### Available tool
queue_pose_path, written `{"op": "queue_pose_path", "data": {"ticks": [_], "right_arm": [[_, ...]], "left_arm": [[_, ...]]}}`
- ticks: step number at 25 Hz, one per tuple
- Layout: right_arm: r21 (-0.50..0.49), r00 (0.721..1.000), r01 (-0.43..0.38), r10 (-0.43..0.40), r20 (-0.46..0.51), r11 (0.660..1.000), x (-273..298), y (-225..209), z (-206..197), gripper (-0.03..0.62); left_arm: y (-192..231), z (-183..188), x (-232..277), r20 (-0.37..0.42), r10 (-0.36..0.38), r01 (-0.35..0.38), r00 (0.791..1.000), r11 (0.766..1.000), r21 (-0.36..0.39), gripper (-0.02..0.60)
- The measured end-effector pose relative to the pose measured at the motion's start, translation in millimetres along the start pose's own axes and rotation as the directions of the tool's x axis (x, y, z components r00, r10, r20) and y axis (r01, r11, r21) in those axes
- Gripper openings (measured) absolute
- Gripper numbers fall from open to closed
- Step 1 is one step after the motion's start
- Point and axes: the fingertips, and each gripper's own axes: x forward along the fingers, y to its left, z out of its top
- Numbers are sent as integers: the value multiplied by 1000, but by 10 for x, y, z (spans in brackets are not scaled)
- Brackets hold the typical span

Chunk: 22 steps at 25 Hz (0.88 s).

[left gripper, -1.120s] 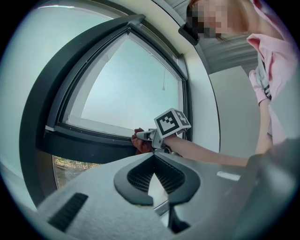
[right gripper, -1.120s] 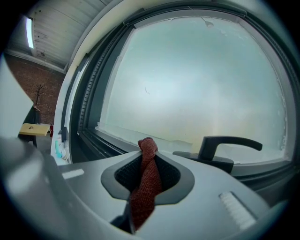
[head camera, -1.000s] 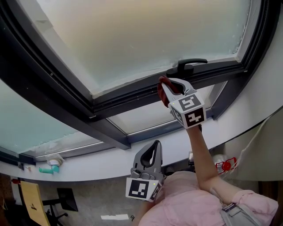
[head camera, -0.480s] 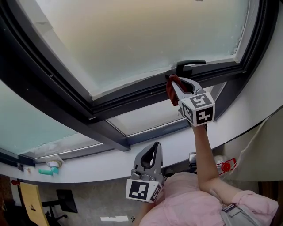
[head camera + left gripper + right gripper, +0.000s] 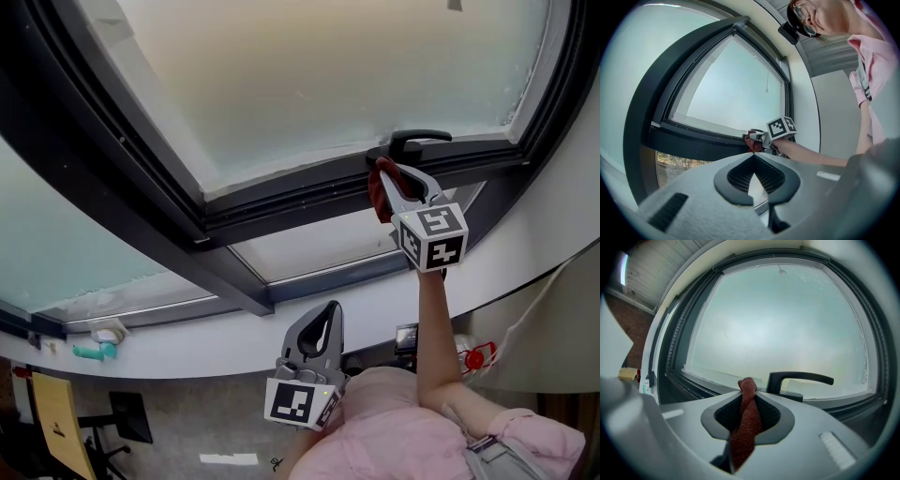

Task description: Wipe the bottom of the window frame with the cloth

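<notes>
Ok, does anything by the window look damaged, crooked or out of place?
Nothing stands out. The right gripper holds the twisted red woven cloth up at the dark window frame, beside the black lever handle.

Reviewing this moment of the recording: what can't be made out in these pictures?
1. Whether the dark red woven cloth touches the black window frame. In the head view the right gripper covers the spot. In the right gripper view the cloth's own tip hides it.
2. The small teal object on the white sill. In the head view it is too small to identify.
3. Dirt on the frame. No view is sharp enough.
</notes>
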Motion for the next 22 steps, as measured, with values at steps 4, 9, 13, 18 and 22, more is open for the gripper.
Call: {"op": "queue_pose_path", "data": {"ticks": [4, 9, 13, 18, 22], "right_arm": [[6, 1000, 12, -12, 23, 1000, -61, 131, 77, 67], [52, 990, -123, 118, 83, 991, -44, 763, 331, 67], [24, 972, -218, 215, 95, 976, 73, 1433, 479, 66], [-36, 946, -309, 311, 90, 950, 263, 2278, 593, 66], [-80, 928, -357, 363, 81, 931, 396, 2807, 614, 66]], "left_arm": [[111, 9, -105, -6, -8, 8, 1000, 1000, -9, -3], [307, 63, -269, -28, -29, 29, 999, 1000, -9, -3], [515, 178, -447, -32, -23, 23, 999, 1000, 3, -3], [828, 192, -660, -45, 5, -5, 999, 1000, -8, -3], [1073, 212, -796, -25, 30, -30, 999, 999, -17, -3]]}}
